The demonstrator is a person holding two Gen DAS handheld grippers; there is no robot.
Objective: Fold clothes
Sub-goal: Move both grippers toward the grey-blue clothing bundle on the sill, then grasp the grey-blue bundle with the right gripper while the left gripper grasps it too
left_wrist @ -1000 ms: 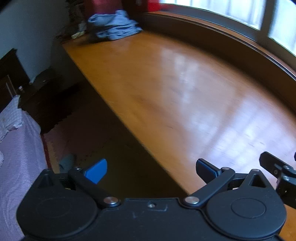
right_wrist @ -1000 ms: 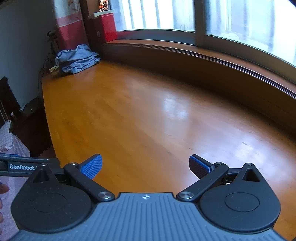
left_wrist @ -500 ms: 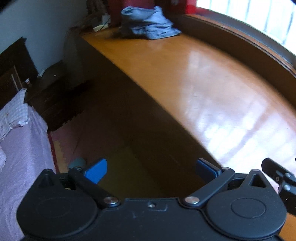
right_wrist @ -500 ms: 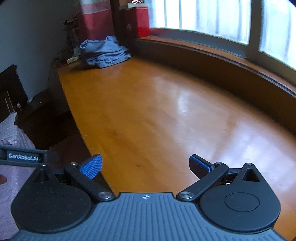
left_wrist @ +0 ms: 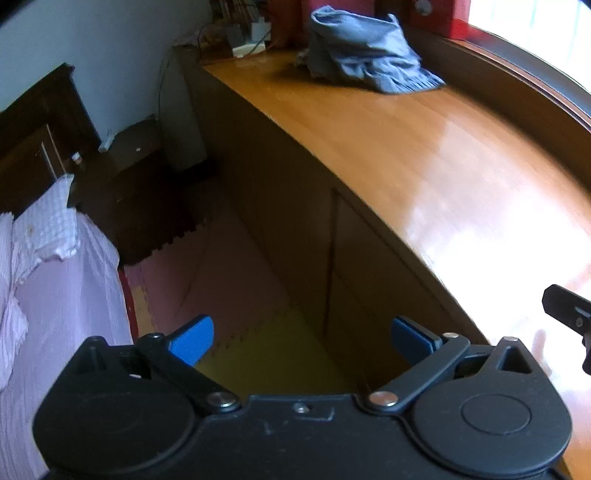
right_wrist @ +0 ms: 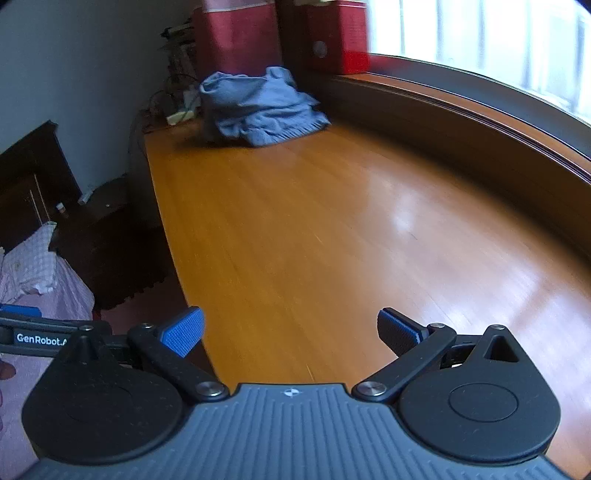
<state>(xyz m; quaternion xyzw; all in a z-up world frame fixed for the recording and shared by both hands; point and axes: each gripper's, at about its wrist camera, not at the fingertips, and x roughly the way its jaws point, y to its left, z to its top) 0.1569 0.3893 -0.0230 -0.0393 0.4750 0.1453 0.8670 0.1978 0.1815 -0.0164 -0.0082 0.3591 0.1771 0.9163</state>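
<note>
A crumpled pile of blue-grey clothes [left_wrist: 364,62] lies at the far end of a long wooden platform [left_wrist: 424,147], near the wall; the right wrist view shows the same pile [right_wrist: 255,107] on the platform [right_wrist: 314,229]. My left gripper [left_wrist: 301,338] is open and holds nothing; it hangs off the platform's left edge, above the floor. My right gripper [right_wrist: 290,330] is open too, empty, over the platform's near end. Both are far from the clothes.
A bed with pale purple bedding [left_wrist: 44,280] lies at the left, with a dark nightstand [left_wrist: 122,162] beyond it. Foam floor mats [left_wrist: 236,266] fill the gap beside the platform. Red boxes [right_wrist: 332,33] and a raised window ledge [right_wrist: 461,110] border the platform's far right side.
Both views have swung left and toward the far end, so the clothes pile looks larger and nearer. The left gripper has moved from above the platform to beyond its left edge. Both stayed open.
</note>
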